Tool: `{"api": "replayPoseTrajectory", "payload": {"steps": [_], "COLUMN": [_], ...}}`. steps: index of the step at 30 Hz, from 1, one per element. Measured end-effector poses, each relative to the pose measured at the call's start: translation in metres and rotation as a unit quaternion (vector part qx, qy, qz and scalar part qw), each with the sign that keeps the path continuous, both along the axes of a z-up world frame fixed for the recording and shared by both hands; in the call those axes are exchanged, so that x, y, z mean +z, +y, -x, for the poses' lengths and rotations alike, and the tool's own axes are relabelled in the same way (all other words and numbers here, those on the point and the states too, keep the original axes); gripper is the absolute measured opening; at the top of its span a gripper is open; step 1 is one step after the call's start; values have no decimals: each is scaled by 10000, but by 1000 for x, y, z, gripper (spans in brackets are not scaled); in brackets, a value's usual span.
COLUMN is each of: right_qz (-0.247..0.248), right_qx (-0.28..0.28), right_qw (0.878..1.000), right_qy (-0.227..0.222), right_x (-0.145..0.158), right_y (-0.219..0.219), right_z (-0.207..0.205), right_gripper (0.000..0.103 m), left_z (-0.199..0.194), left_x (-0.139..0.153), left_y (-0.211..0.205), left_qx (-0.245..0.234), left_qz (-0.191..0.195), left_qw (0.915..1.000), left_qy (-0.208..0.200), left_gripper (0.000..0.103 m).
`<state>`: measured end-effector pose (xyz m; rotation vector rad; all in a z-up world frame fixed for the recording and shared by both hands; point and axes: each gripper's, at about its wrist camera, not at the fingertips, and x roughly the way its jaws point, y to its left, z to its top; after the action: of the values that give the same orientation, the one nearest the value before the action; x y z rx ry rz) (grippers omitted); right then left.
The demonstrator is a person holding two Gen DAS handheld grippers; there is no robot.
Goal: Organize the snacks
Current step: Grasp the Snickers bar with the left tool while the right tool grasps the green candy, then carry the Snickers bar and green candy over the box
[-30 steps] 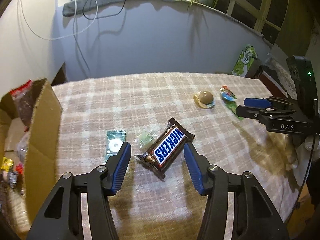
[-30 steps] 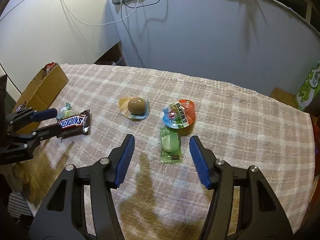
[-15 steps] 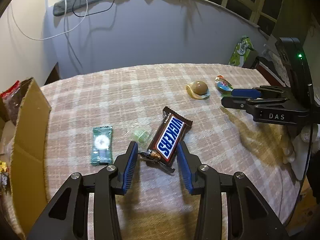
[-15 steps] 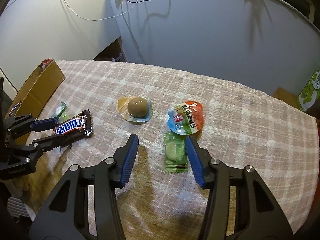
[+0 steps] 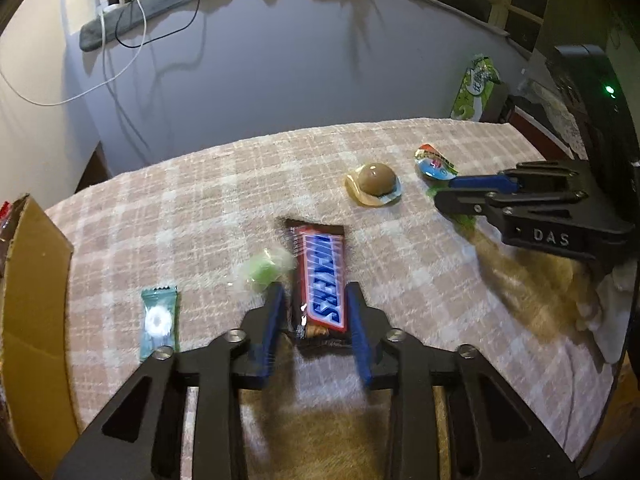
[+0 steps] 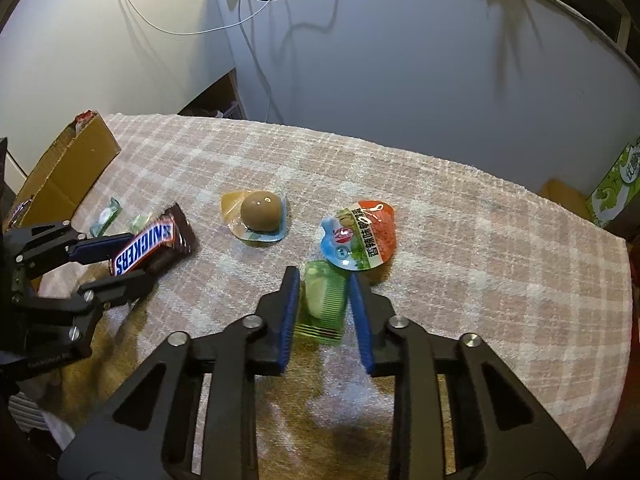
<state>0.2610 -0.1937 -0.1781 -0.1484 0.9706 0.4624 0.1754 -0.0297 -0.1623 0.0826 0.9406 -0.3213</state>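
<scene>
cardboard box (image 5: 36, 320) sits at the table's left edge, a few wrapped snacks inside. left gripper (image 5: 316, 300) has been closing, now pinching the snickers bar (image 5: 322, 280) mid-table. right gripper (image 6: 325, 286) just closed onto the green candy pack (image 6: 322, 300).

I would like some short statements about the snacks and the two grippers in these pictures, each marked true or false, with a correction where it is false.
1. The left gripper has the Snickers bar between its blue fingers. True; its jaws have just been closing.
2. The right gripper is closed on the brown egg-shaped snack. False: it is closed on the green packet; the egg-shaped snack lies apart.
3. The cardboard box stands at the table's edge on the left gripper's side. True.
4. The round red and blue packet lies inside the cardboard box. False: it lies on the checked tablecloth, beside the green packet.
</scene>
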Motion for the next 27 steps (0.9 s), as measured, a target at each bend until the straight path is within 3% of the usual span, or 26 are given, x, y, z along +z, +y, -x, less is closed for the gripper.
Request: {"api": "replayPoseTrajectory", "payload": {"steps": [13,27], "right_qz": [-337,-479], "right_qx": [-18,84], "right_qw": [9994,9981], "right_qy": [-80,-384], "right_x": [12,43], "right_y": [-15,-14], "right_z": [18,49], "right_gripper": [22,22], "left_z": [25,56], "left_x": [12,39], "left_y": [22,43], "left_qx": [266,449], "left_qz": [604,857], "left_qw": [9978,9948], "left_qy": [-36,-309], "left_gripper": [28,28]}}
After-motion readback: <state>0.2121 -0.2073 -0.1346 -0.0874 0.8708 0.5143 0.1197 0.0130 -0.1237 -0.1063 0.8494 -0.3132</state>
